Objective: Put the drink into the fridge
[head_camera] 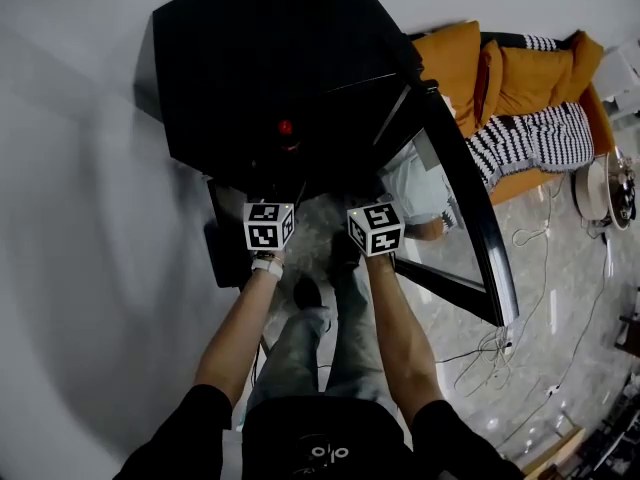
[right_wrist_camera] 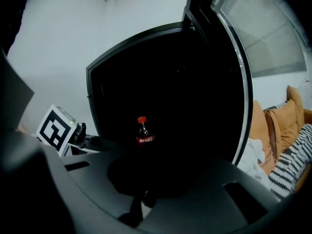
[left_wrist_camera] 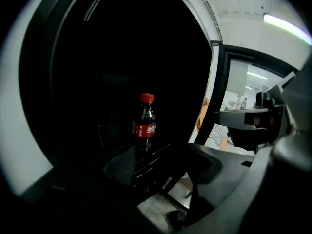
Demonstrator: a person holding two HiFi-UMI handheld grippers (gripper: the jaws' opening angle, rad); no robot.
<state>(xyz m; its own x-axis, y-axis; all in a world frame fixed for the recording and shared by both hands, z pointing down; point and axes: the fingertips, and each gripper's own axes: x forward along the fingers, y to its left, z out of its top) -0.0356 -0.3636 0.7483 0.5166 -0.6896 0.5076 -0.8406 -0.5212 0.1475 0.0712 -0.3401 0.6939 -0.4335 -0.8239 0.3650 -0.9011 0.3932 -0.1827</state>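
The drink is a small cola bottle (left_wrist_camera: 145,123) with a red cap and a red label. It stands upright on a shelf inside the dark, open fridge (head_camera: 260,58); from above only its cap (head_camera: 286,127) shows, and it is small in the right gripper view (right_wrist_camera: 142,131). My left gripper (left_wrist_camera: 158,167) hangs in front of the shelf, open, with the bottle standing free beyond its fingers. My right gripper (right_wrist_camera: 161,177) is beside it, a little further back. Its jaws look shut, with nothing between them. Both marker cubes (head_camera: 268,225) show just outside the fridge.
The fridge door (head_camera: 470,218) stands open to the right, edge-on beside my right arm. Behind it is an orange sofa (head_camera: 520,78) with striped cushions. Cables (head_camera: 530,238) trail over the floor at the right. A pale wall (head_camera: 80,218) closes the left side.
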